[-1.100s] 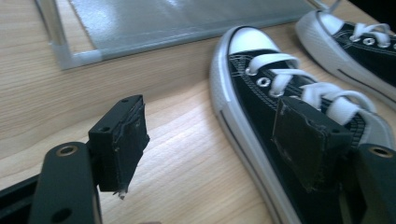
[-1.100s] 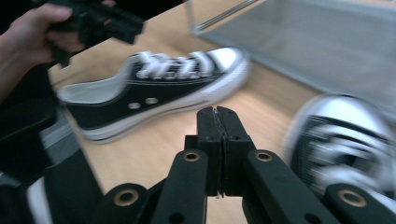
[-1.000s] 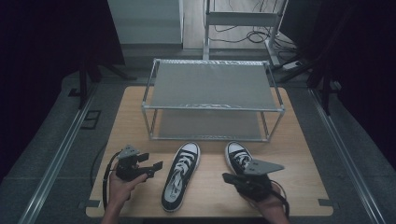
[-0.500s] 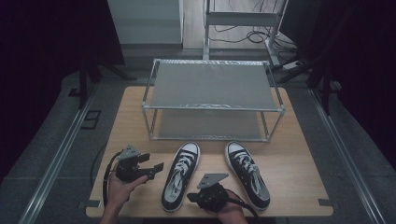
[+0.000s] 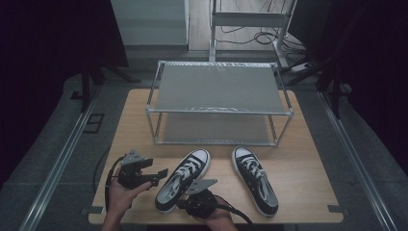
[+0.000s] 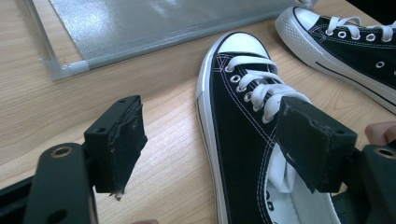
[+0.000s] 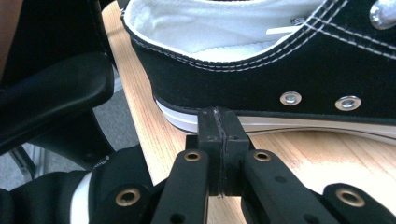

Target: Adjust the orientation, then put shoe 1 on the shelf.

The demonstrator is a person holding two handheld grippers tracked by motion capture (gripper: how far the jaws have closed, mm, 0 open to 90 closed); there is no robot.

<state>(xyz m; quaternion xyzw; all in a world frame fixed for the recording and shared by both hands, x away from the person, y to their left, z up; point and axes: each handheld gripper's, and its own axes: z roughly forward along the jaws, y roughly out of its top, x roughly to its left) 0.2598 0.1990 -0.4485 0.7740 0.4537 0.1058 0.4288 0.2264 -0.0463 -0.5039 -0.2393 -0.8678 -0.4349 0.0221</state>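
Two black canvas sneakers with white toe caps lie on the wooden table. The left sneaker (image 5: 183,179) (image 6: 243,140) (image 7: 261,79) points toward the rack, and the right sneaker (image 5: 255,178) (image 6: 345,42) lies apart from it. My left gripper (image 5: 161,174) (image 6: 215,144) is open and its jaws have just been opening. One pad (image 6: 119,140) hangs over bare wood, the other pad (image 6: 315,144) over the left sneaker's mouth, neither pressing. My right gripper (image 5: 183,202) (image 7: 219,135) is shut on nothing, its tips at the left sneaker's white sole near the heel.
A two-tier metal shoe rack (image 5: 219,91) (image 6: 140,28) stands at the back of the table (image 5: 308,173), both shelves bare. Bare wood lies between the rack and the sneakers. The table's front edge (image 5: 288,221) is just behind the sneakers' heels.
My right gripper has crossed from the right sneaker leftward and down to the left sneaker's heel. The left hand has stayed beside the left sneaker.
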